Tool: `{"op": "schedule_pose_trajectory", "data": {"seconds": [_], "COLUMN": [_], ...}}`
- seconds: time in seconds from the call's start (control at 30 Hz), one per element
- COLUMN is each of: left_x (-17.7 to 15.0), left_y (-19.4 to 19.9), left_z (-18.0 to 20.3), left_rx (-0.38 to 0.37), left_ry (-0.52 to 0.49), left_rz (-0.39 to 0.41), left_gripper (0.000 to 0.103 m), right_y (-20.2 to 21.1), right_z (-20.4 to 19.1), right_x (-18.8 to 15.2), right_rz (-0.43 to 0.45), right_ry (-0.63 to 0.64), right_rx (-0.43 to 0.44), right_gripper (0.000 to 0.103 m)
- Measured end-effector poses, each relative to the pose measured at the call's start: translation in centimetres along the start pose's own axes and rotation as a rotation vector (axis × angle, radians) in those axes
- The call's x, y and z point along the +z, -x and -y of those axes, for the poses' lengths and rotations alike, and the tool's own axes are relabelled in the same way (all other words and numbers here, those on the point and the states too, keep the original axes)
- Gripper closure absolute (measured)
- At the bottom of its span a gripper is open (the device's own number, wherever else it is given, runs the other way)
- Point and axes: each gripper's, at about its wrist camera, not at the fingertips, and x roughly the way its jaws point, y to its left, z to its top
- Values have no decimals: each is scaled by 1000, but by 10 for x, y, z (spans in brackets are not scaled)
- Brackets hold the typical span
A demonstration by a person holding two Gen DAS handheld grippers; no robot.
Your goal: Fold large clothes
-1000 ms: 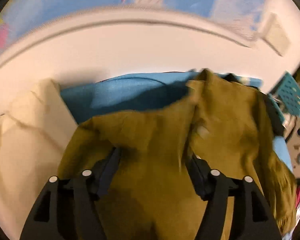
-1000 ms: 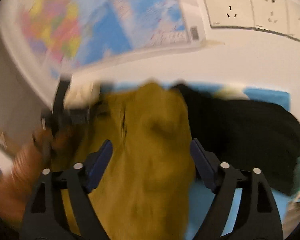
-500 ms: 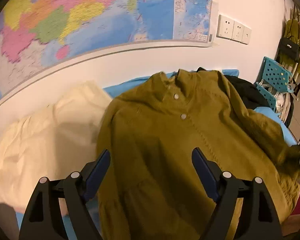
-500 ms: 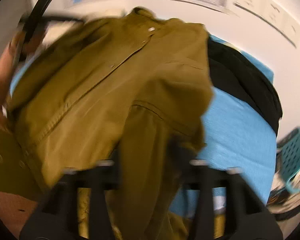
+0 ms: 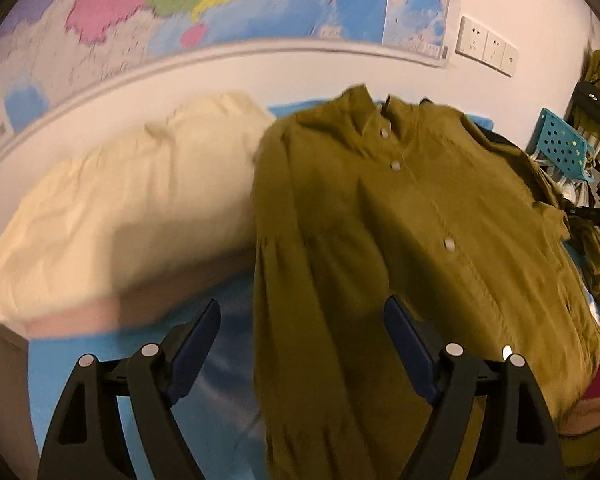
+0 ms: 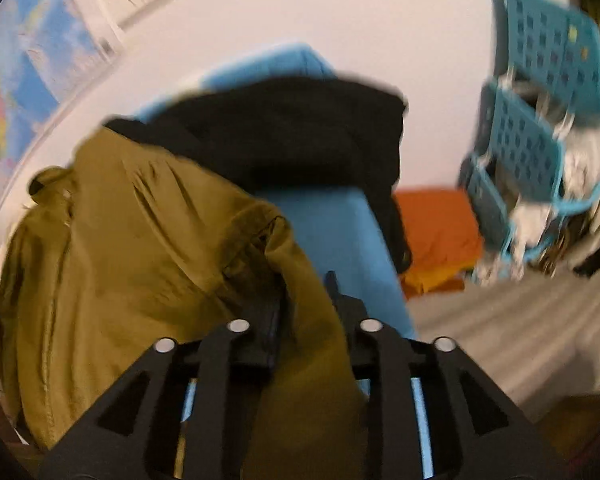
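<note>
An olive button-front shirt point(image 5: 420, 208) lies spread on the blue bed sheet point(image 5: 220, 360), collar toward the wall. My left gripper point(image 5: 302, 304) hovers open above the shirt's left sleeve, and its pads touch nothing. In the right wrist view the olive shirt point(image 6: 132, 248) bunches up on the left. A fold of its sleeve runs between the fingers of my right gripper point(image 6: 304, 292) and fills the narrow gap. Those jaws are opening while the cloth still sits against both pads.
A cream pillow point(image 5: 120, 208) lies left of the shirt against the wall. A black garment point(image 6: 300, 132) is heaped at the bed's far end. An orange cloth point(image 6: 436, 224) and a teal basket rack point(image 6: 532, 128) stand beyond the bed's right edge. A map point(image 5: 220, 0) hangs above.
My left gripper let go of the shirt and drew back to the left, so the pillow shows. My right gripper closed on the sleeve, swung right and dropped toward the bed's edge.
</note>
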Motion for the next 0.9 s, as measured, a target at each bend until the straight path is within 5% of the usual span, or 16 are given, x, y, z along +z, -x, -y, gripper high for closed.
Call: {"op": "schedule_pose_trajectory", "data": {"seconds": [0.17,0.27,0.3,0.37,0.4,0.43,0.53,0.73,0.87,0.9], "left_x": [-32,-50,-56,-63,-62,-61,-44,-10,-13,-18], "left_y": [10,6,4,0,4,9,41,110,68,50], "left_z": [0,4,6,9,11,13,9,-22,-46,-53], "left_rx": [-46,-62,-75,-130,-121,-101,-67,198,616,660], "left_ry": [12,19,25,50,44,36,37,31,0,9], "left_rz": [-33,-76,-89,-107,-85,-66,7,142,-5,-64], "left_gripper": [18,19,25,60,67,86,93,88,68,68], "right_y": [38,67,73,79,79,80,80,95,96,94], "right_z": [3,-8,-10,-12,-12,-13,-12,-17,-25,-27], "right_x": [-7,-21,-27,-37,-39,-45,-58,-74,-87,-90], "right_rz": [111,164,167,166,162,154,149,187,178,169], "right_ry": [16,65,80,94,101,110,115,175,242,255], "right_rx": [7,0,15,35,41,50,56,36,26,23], "right_gripper": [39,30,29,28,27,27,27,27,22,21]}}
